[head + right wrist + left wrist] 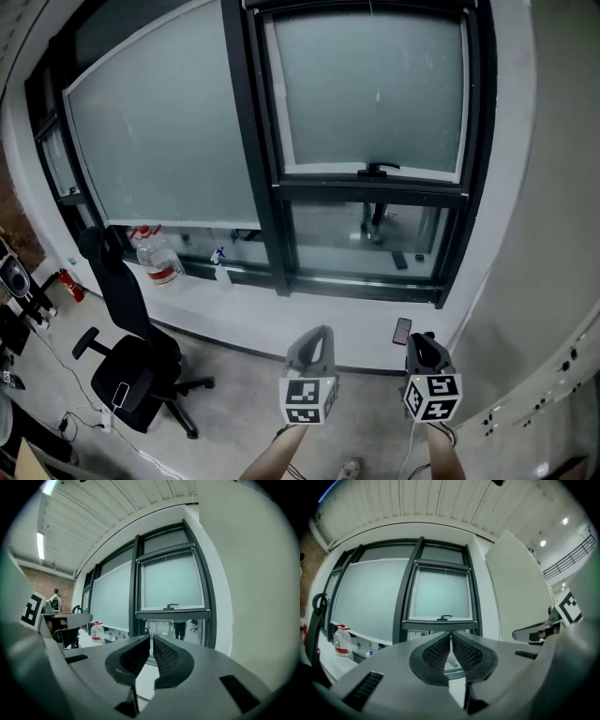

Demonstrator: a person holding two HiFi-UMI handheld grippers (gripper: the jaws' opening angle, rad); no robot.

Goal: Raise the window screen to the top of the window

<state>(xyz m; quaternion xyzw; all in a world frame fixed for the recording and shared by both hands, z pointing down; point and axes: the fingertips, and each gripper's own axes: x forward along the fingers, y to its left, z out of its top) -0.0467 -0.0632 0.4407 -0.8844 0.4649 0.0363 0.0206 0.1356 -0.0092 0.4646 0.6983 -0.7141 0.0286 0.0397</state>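
left gripper [318, 339] and right gripper [422, 345] both clenched on nothing, well short of the window [246, 141]. screen [370, 89] sits halfway down; i'd aim for its handle [379, 170], grip square, lift straight.

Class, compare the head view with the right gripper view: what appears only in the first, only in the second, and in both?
Only the head view: the floor with a chair's wheeled base, and a phone lying on the ledge. Only the right gripper view: a ceiling light strip and a brick wall at far left. Both: the dark-framed window with its handle, and the water bottle on the ledge.
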